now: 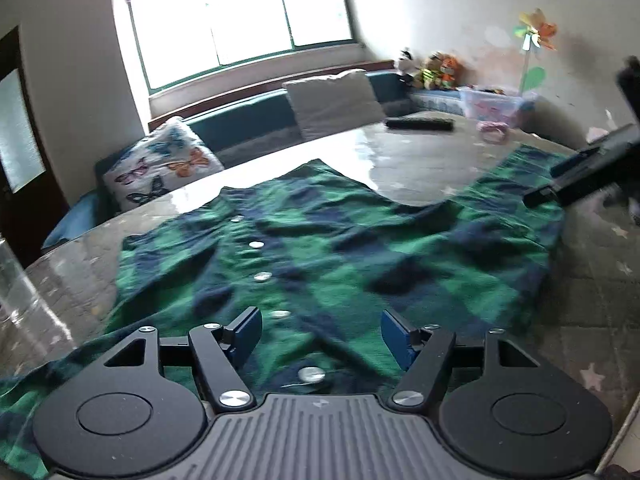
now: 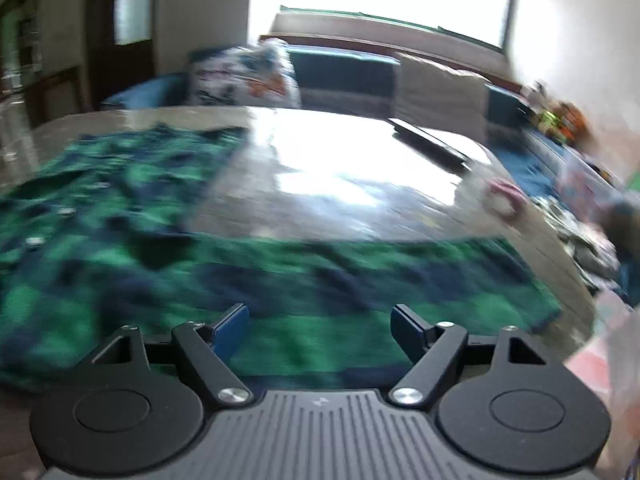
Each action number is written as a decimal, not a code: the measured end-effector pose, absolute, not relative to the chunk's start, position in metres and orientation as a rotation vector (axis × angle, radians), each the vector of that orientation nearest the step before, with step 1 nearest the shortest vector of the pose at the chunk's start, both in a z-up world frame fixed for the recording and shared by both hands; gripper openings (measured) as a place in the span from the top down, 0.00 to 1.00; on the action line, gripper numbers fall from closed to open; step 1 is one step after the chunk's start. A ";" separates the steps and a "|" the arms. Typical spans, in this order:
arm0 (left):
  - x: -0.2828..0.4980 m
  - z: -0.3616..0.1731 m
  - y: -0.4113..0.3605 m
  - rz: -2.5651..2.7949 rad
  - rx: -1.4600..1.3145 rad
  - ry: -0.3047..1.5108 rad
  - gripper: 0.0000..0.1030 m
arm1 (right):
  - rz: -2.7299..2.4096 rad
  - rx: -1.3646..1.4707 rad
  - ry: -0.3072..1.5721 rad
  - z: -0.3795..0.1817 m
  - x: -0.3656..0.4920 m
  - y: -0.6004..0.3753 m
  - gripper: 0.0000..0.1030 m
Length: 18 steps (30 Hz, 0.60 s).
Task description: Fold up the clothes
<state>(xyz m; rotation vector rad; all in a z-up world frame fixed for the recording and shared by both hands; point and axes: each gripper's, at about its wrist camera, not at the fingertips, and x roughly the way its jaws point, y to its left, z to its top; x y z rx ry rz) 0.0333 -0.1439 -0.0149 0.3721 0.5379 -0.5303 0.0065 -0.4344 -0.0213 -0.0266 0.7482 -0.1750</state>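
A green and navy checked shirt [image 1: 328,248] lies spread on the glossy table [image 1: 420,152], with a row of pale buttons [image 1: 263,277] running down its front; the cloth is wrinkled, and one sleeve reaches toward the right side of the table. The left gripper [image 1: 320,336] is above the near part of the shirt, its two blue fingers [image 1: 246,330] wide apart, with nothing between them. The right gripper [image 2: 320,330] is above the sleeve part of the shirt [image 2: 280,280], and its fingers [image 2: 230,328] are also wide apart and hold nothing; this view is blurred. In the left view the right gripper [image 1: 592,168] shows as a dark shape at the right edge, over the end of the sleeve. Farther on the table lie a black remote [image 1: 419,123] and a pink ring [image 1: 494,130]. Behind the table there is a bench with a butterfly pillow [image 1: 164,166], a grey cushion [image 1: 334,102] and some plush toys [image 1: 436,70], under a bright window [image 1: 240,16].
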 end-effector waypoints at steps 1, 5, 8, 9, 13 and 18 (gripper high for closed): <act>0.033 -0.017 -0.147 -0.538 0.378 0.542 0.33 | -0.206 -0.022 0.763 -0.024 0.008 -0.443 0.24; 0.034 -0.023 -0.153 -0.557 0.390 0.564 0.32 | -0.312 -0.015 0.792 -0.031 0.014 -0.473 0.25; 0.036 -0.027 -0.155 -0.560 0.396 0.577 0.32 | -0.403 -0.003 0.808 -0.032 0.022 -0.497 0.25; 0.037 -0.027 -0.155 -0.559 0.396 0.580 0.32 | -0.431 0.003 0.815 -0.032 0.027 -0.503 0.25; 0.038 -0.028 -0.155 -0.557 0.393 0.588 0.32 | -0.519 0.023 0.827 -0.027 0.043 -0.528 0.25; 0.040 -0.030 -0.155 -0.556 0.391 0.596 0.32 | -0.582 0.043 0.863 -0.022 0.061 -0.552 0.25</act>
